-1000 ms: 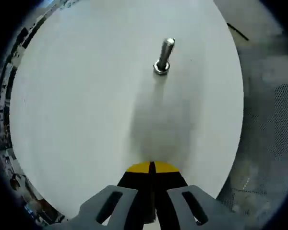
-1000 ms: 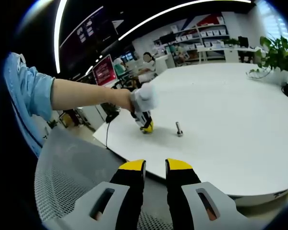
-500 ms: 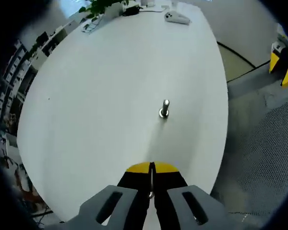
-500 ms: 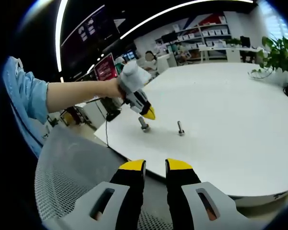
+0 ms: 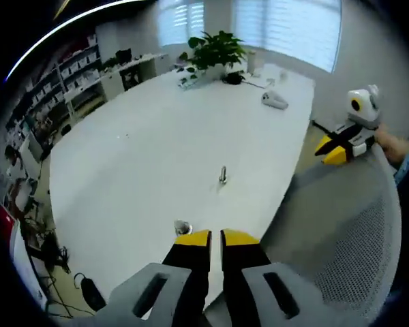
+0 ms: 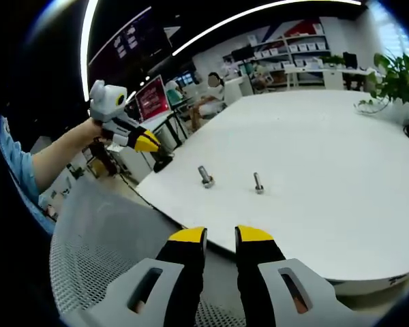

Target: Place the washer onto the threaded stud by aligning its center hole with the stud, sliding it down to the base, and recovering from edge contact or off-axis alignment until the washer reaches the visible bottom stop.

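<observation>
A thin threaded stud (image 5: pixel 223 175) stands upright on the white table (image 5: pixel 143 143); it is also in the right gripper view (image 6: pixel 258 182). A second short metal piece with a wider collar (image 6: pixel 206 177) stands to its left, and sits just beyond my left fingertips (image 5: pixel 183 226). I cannot tell whether that collar is the washer. My left gripper (image 5: pixel 215 238) is lifted back over the table edge, its jaws a narrow gap apart and empty; a hand holds it up (image 6: pixel 144 142). My right gripper (image 6: pixel 221 235) is open and empty above a chair, and appears at the right (image 5: pixel 335 151).
A grey mesh chair (image 6: pixel 102 259) lies under both grippers at the table's near edge. A potted plant (image 5: pixel 215 51), cables and a small white device (image 5: pixel 275 101) sit at the table's far end. Shelves and desks stand beyond.
My left gripper has risen and pulled back from the table, leaving the short metal piece standing beside the stud. Its jaws have parted slightly. The right gripper has stayed still.
</observation>
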